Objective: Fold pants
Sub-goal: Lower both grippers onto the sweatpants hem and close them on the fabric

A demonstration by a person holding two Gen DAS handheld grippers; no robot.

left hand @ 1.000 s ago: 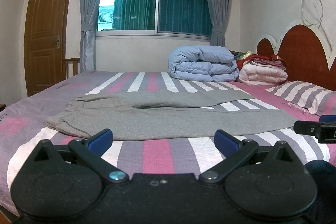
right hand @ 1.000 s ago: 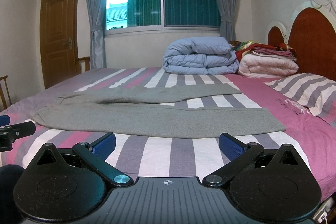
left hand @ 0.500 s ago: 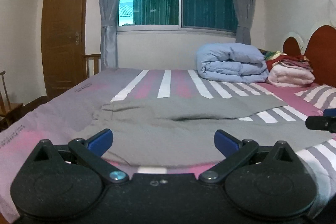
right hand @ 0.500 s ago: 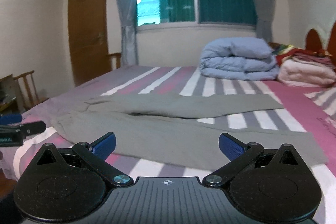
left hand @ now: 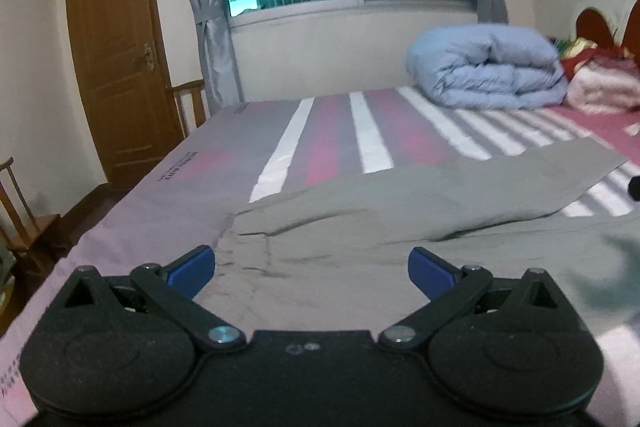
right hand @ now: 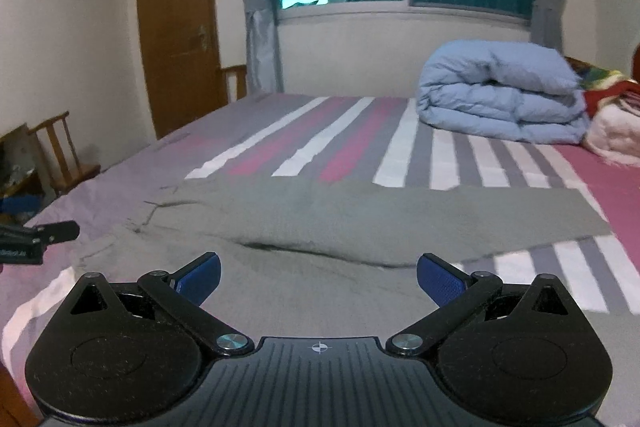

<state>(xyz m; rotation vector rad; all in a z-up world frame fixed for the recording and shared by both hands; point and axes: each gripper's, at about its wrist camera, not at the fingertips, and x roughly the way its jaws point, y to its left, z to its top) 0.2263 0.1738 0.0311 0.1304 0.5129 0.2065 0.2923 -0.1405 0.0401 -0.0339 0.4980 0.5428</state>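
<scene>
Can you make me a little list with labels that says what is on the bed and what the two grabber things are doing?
pants: gray pants spread flat on the bed, legs apart, not folded yet
bed: striped sheet in pink, gray and white
blanket: blue blanket folded at the far side
left hand-held gripper: open, over the waist end, holding nothing
right hand-held gripper: open, over the pants, holding nothing
door: brown door, shut

— Grey pants (left hand: 400, 227), soft knit, spread flat on the striped bed (left hand: 320, 131)?
— Yes, unfolded. Waistband rumpled at left, two legs splayed rightward, far leg (right hand: 400, 211) angled away.
</scene>
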